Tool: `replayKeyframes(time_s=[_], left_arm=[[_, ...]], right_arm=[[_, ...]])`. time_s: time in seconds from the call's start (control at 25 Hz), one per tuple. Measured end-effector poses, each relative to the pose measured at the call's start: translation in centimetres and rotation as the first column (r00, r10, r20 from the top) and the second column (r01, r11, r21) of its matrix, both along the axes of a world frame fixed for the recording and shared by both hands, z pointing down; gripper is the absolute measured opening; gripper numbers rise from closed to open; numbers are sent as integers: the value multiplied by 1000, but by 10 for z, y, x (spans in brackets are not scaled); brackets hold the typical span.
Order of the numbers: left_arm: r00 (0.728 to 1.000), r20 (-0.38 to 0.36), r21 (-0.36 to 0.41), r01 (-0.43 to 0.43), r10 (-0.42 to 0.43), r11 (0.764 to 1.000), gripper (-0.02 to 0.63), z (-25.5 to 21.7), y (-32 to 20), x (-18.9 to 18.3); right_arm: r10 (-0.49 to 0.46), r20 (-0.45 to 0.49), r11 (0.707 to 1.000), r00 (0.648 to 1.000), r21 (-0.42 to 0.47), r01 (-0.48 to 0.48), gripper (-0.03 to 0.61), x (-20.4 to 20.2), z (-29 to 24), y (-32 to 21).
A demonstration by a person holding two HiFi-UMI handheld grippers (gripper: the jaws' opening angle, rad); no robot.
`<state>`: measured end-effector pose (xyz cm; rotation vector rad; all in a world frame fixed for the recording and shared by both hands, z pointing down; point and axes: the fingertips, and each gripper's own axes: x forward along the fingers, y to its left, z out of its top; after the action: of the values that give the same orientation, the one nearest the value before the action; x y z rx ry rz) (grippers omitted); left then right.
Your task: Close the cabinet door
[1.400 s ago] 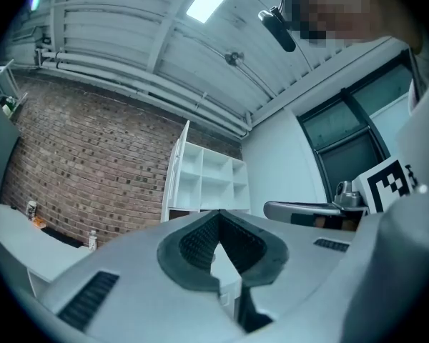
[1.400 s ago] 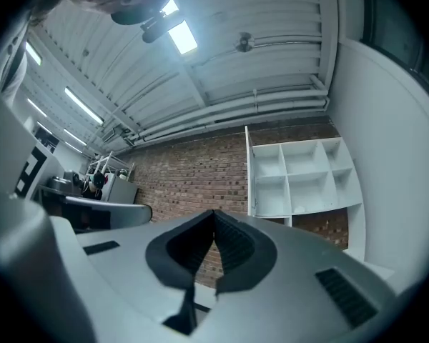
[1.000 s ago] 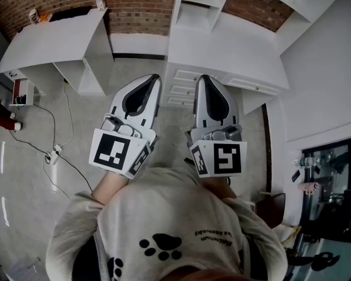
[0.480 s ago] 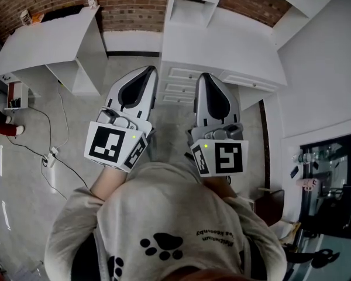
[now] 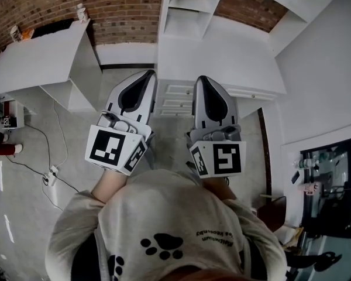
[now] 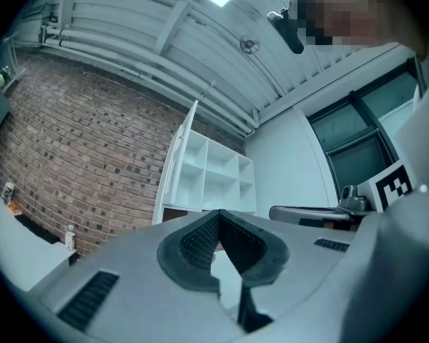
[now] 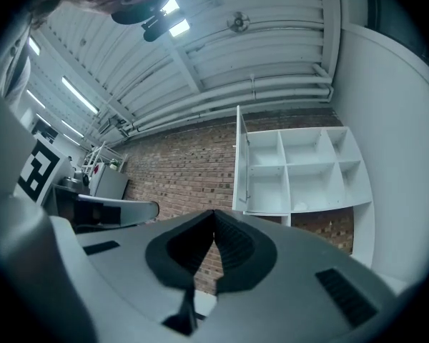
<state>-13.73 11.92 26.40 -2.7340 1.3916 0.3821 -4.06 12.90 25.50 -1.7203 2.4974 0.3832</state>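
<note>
A white wall cabinet (image 5: 190, 13) with open shelves stands against the brick wall, above a white counter (image 5: 222, 57). Its door (image 7: 240, 159) hangs open on the left side and shows nearly edge-on; in the left gripper view the door (image 6: 177, 164) stands beside the shelves (image 6: 218, 174). My left gripper (image 5: 147, 75) and right gripper (image 5: 202, 79) are held side by side in front of me, pointing at the counter and well short of the door. Both pairs of jaws meet at the tips, left (image 6: 218, 213) and right (image 7: 214, 213), with nothing between them.
Drawers (image 5: 174, 98) sit under the counter just ahead of the grippers. A white desk (image 5: 41, 57) with a small bottle (image 5: 81, 10) stands at the left. Cables and a power strip (image 5: 48, 174) lie on the floor at the left. A dark rack (image 5: 333, 186) is at the right.
I have moved forward with both grippers together: the counter, drawers and cabinet sit closer and lower in the head view. Both grippers stay shut and empty.
</note>
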Motion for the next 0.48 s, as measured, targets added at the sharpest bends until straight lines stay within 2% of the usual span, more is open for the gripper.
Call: replayKeyframes(time_s=[0.16,0.48], left_arm=[[999,-4,-16,-35,35,999,9,3,-55,-1],[992,17,0,-128,128,992,9,-15,-156,0]], right_arm=[[23,-3,999,1000,-22,-23,10,-2,3,-54],[90,-6,996,996,-15,-90,11,-6,-13,-148]])
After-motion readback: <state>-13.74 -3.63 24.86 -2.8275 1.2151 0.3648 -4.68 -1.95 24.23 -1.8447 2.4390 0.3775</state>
